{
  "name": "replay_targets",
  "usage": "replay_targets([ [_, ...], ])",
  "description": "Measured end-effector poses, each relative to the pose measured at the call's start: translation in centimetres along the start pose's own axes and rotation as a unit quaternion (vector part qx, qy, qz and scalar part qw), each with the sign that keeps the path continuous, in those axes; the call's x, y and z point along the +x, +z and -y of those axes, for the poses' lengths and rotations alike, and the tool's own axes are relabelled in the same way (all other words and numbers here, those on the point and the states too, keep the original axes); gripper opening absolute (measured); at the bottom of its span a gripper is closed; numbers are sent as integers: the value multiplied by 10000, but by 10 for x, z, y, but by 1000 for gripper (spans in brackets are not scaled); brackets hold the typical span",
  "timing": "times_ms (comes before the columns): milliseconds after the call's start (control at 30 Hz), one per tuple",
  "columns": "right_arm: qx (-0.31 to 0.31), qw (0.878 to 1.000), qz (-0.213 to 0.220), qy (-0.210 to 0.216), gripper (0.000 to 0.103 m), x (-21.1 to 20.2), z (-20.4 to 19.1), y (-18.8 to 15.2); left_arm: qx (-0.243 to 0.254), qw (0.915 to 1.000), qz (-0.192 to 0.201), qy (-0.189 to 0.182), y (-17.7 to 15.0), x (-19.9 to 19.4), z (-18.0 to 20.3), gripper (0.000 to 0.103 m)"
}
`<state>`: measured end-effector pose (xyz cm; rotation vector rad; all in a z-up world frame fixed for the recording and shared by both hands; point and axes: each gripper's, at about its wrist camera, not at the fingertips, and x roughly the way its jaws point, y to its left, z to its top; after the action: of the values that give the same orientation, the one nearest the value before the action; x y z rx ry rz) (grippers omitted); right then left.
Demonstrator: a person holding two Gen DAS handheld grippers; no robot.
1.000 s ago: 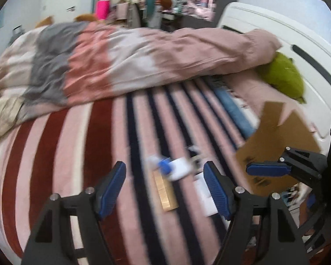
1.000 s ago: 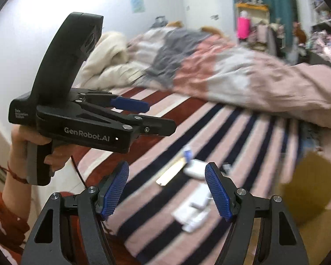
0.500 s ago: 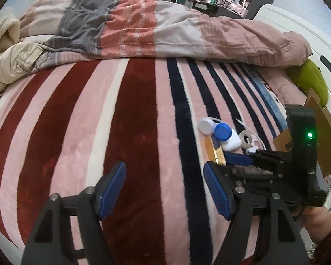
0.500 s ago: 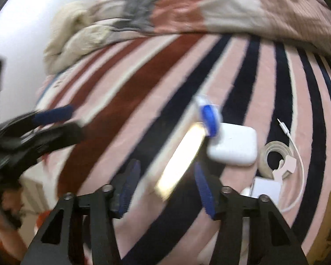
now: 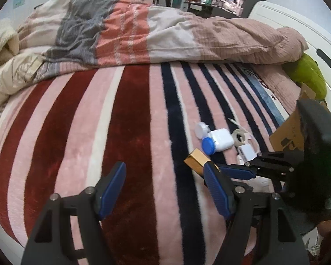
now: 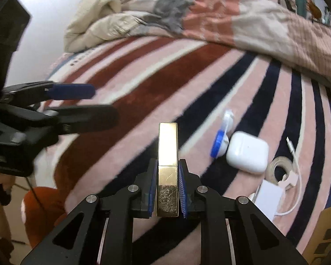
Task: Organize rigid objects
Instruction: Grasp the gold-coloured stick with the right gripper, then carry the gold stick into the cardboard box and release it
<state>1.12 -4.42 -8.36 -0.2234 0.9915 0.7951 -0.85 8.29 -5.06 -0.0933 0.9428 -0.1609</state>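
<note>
Gripping the gold case [image 6: 168, 154] at its near end, right gripper [image 6: 167, 190] jaws clamped flat on both long sides, far end sticking out above the striped blanket [image 6: 143, 92], likely so it can be carried to the cardboard box [image 6: 324, 234]. Waiting alongside with left gripper [image 5: 163, 190] jaws wide apart and empty. Lying close together on the blanket: white earbud case [image 6: 247, 152], blue-capped lens case [image 6: 220, 141], coiled cable [image 6: 282, 170].

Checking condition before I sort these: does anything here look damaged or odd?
The gold bar-shaped case clamped in the right gripper shows scratches and a dull, worn patch at its near end. The contact lens case lies tipped on edge against the white earbud case.
</note>
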Motion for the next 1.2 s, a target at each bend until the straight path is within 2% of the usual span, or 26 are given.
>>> replay_targets([
  [233, -385, 9969, 621, 305, 13, -65, -17, 8, 417, 9972, 396, -468, 22, -42, 45, 69],
  [333, -467, 9937, 922, 431, 13, -102, -18, 7, 576, 9933, 554, -837, 38, -58, 72, 67],
  [433, -456, 9904, 1229, 433, 13, -139, -9, 0, 789, 9866, 567, -1313, 55, -66, 106, 51],
  [500, -411, 9884, 1412, 377, 13, -160, 0, -5, 921, 9841, 589, -1402, 65, -68, 128, 40],
  [667, -112, 9842, 1765, 103, 13, -209, 40, -29, 1364, 9731, 485, -1792, 91, -54, 189, 33],
  [867, 435, 9818, 1817, -333, 13, -238, 96, -53, 1896, 9596, 70, -2079, 113, -13, 266, 33],
  [1000, 1014, 9829, 1471, -439, 13, -241, 140, -65, 1993, 9542, -385, -2198, 121, 21, 294, 33],
  [1133, 1306, 9837, 1157, -438, 13, -232, 166, -75, 2074, 9522, -682, -2135, 117, 42, 308, 33],
  [1167, 1369, 9839, 1053, -449, 13, -228, 171, -77, 2082, 9530, -680, -2092, 115, 44, 311, 35],
  [1200, 1418, 9836, 1014, -458, 13, -228, 173, -80, 2098, 9542, -675, -2025, 115, 44, 312, 42],
])
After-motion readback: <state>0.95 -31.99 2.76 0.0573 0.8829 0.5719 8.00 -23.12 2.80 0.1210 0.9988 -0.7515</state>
